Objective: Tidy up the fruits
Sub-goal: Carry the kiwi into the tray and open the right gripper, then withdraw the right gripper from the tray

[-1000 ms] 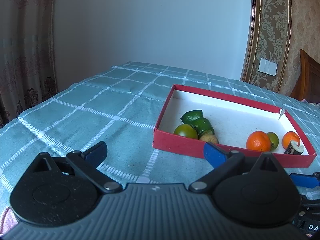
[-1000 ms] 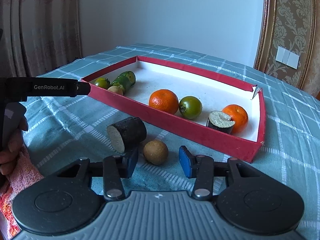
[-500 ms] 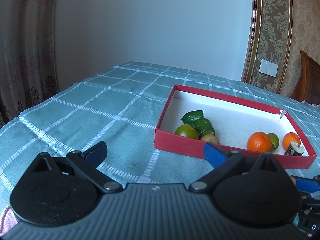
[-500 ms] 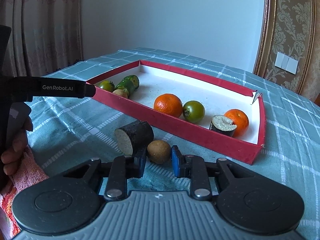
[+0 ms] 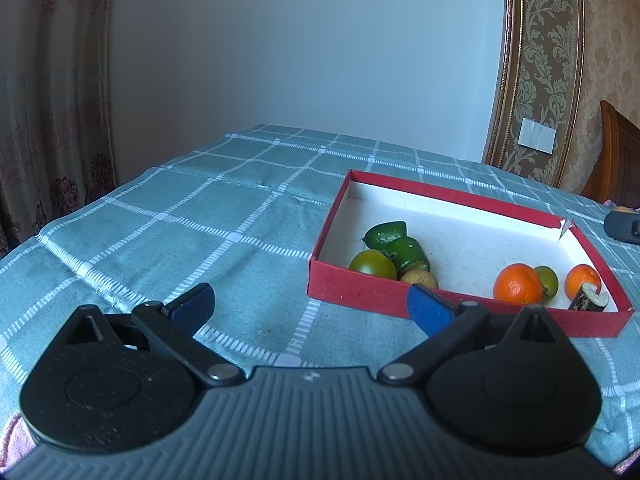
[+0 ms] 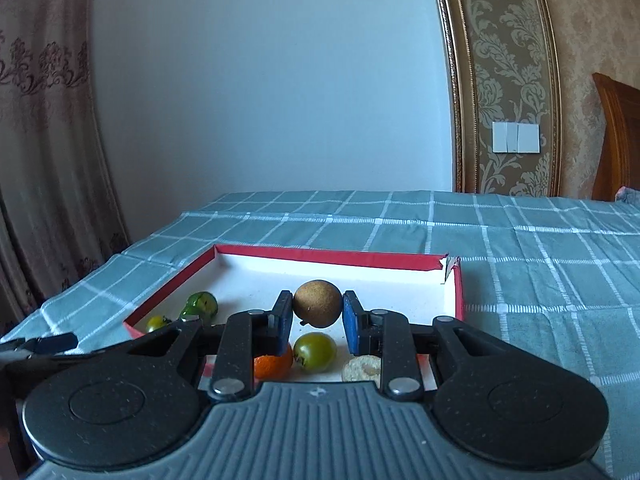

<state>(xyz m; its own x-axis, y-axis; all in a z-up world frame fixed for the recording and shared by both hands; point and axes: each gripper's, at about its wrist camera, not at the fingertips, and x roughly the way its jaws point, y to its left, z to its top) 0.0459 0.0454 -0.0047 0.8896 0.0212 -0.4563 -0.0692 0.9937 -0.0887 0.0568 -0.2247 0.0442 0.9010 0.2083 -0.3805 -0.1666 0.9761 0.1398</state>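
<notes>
My right gripper [image 6: 316, 312] is shut on a small brown round fruit [image 6: 317, 303] and holds it in the air above the red box [image 6: 328, 258]. Below it in the box lie an orange [image 6: 274, 366], a green tomato [image 6: 315, 351], a cut dark piece [image 6: 362, 368] and green fruits [image 6: 200, 306] at the left. My left gripper [image 5: 310, 306] is open and empty above the tablecloth, left of the red box [image 5: 352, 286]. That view shows green fruits [image 5: 394, 242], a brown fruit [image 5: 419, 279], two oranges [image 5: 518, 289] and the cut piece [image 5: 590, 300].
The table carries a teal checked cloth [image 5: 180, 216]. Curtains [image 5: 52, 100] hang at the left, a wall lies behind, and a wooden chair [image 5: 620, 160] stands at the right. The left gripper's finger [image 6: 52, 342] shows at the right wrist view's left edge.
My right gripper closed on the brown fruit on the cloth, lifted it and carried it forward over the red box. The left gripper barely moved.
</notes>
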